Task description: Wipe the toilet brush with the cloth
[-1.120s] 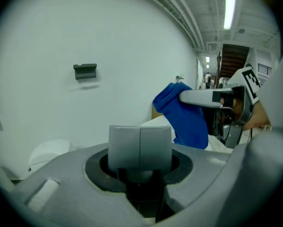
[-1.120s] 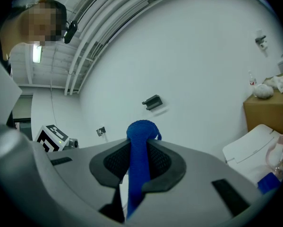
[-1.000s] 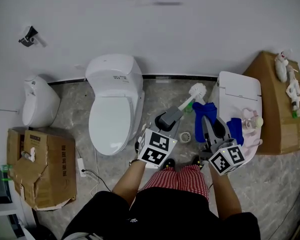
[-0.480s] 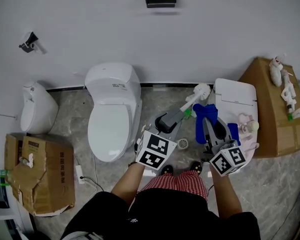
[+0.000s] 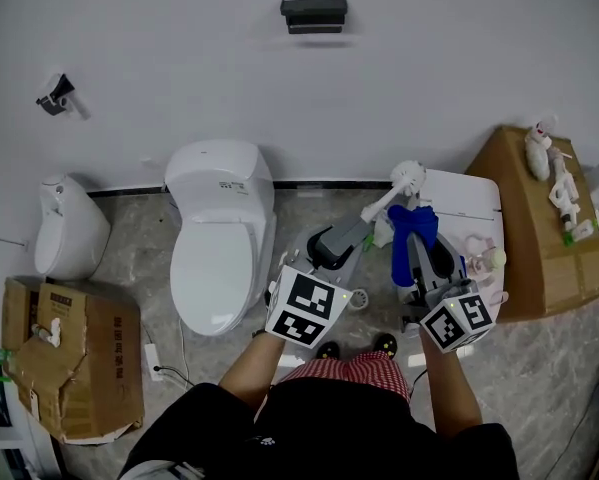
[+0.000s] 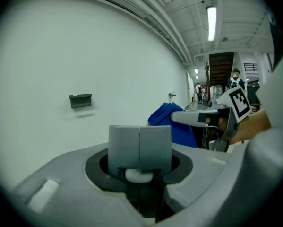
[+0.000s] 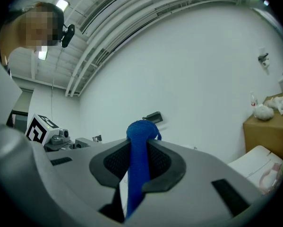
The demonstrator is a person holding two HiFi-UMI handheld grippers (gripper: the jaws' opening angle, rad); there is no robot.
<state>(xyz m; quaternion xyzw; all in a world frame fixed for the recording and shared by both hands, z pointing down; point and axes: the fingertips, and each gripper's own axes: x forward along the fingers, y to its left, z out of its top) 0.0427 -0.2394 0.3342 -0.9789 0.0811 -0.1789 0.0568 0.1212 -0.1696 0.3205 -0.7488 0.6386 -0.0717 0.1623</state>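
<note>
Your left gripper [image 5: 341,236] has its jaws clamped on the toilet brush [image 5: 387,200] handle. Your right gripper [image 5: 419,258] jaws pinch the blue cloth [image 5: 413,224], just beside the brush head.

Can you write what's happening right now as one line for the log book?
left gripper: shut on toilet brush | right gripper: shut on blue cloth | blue cloth near toilet brush, touch unclear

I was working in a mock bathroom inside an industrial hall. A toilet [image 5: 219,238], a second toilet [image 5: 466,200] and a smaller white bowl [image 5: 67,230] stood along a bare wall [image 5: 179,68], beside a cardboard box [image 5: 74,353], under exposed ceiling pipes [image 7: 132,30] and a tube light [image 6: 210,21].
</note>
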